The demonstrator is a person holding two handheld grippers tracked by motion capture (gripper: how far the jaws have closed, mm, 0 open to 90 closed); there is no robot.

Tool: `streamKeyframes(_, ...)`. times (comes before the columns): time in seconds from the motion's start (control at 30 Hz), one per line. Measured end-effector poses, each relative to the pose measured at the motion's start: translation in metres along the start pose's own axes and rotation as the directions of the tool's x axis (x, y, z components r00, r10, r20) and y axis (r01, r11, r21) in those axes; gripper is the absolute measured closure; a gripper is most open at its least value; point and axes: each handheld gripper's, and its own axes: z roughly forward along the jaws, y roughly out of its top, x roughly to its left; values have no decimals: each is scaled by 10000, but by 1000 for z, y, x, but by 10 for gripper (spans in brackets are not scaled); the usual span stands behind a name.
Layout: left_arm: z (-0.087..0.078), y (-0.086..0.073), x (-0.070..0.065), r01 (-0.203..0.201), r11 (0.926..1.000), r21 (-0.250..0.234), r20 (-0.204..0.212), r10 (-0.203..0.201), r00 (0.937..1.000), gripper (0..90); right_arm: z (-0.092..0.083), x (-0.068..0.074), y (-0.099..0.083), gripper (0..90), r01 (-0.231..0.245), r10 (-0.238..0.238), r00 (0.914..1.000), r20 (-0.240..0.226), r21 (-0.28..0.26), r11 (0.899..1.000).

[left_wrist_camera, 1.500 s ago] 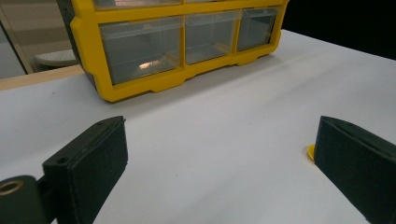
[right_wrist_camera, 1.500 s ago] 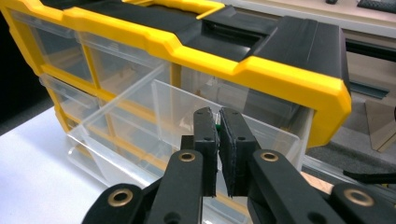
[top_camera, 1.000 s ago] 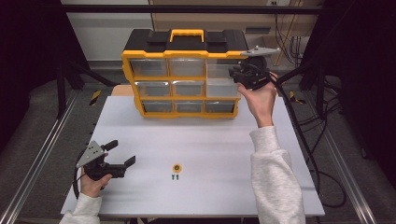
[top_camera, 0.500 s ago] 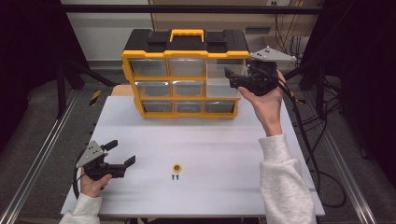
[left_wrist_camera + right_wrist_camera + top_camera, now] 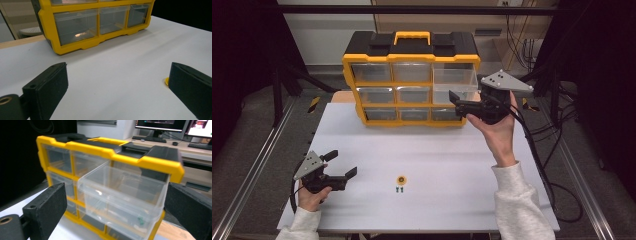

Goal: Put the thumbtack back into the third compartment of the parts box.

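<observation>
With both tongs released, the right (image 5: 455,100) just opened and empty, the pulled-out drawer (image 5: 122,192) ahead of it is light, stiff, slick plastic; we grip its front lip squarely.

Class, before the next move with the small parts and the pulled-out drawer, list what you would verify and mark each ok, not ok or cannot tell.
1. Top right drawer of the organiser pulled out: ok.
2. Right gripper open, nothing between its jaws, which have just been opening: ok.
3. Left gripper open over the table: ok.
4. Yellow washer and two green screws lying free: ok.
5. Pulled-out drawer empty: cannot tell.
</observation>
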Motion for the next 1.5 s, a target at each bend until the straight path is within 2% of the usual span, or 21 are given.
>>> streamKeyframes(0.33,0,0,0,-25,10000,-12,-2,25,10000,27,-8,19,-30,43,-229,225,9981,-582,-60,9997)
streamKeyframes(0.63,0,0,-1,-25,10000,-13,-15,25,10000,27,-9,38,-54,41,-234,251,9954,-924,191,9995)
streamKeyframes(1.07,0,0,-1,-8,10000,-14,-26,8,10000,27,0,63,-95,41,-382,490,9893,-1373,803,9960)
streamKeyframes(1.5,1,0,-1,-19,10000,6,-25,19,10000,27,12,85,-132,42,-237,530,9822,-1801,1609,9867)
